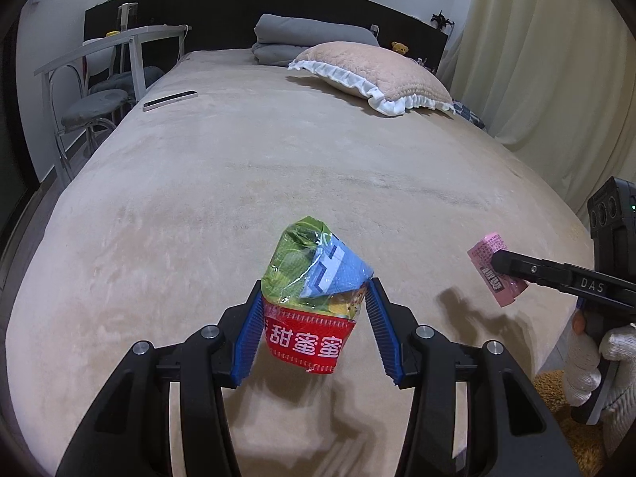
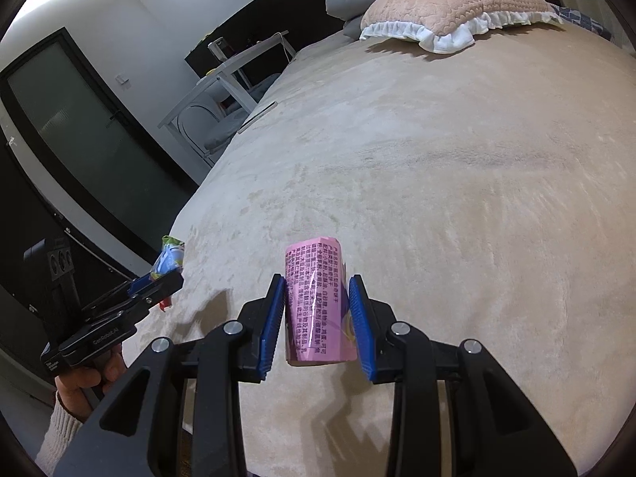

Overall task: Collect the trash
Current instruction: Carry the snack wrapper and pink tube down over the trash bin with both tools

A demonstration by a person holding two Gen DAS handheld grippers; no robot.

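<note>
While above bed [image 1: 278, 167], left gripper [image 1: 314, 298] clamps snack wrapper [image 1: 314, 278]; right gripper [image 2: 318, 298] pink packet [image 2: 316, 306].

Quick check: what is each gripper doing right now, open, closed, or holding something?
Left gripper: closed on the colorful snack wrapper.
Right gripper: closed on the pink wrapper.

Right gripper [image 2: 317, 310]: clamped on pink wrapper [image 2: 316, 306], above beige bed [image 2: 457, 179]. Left gripper [image 2: 159, 282], near left: holds colourful wrapper [image 2: 170, 258]. Frilled pillow [image 2: 449, 8], far right.
</note>
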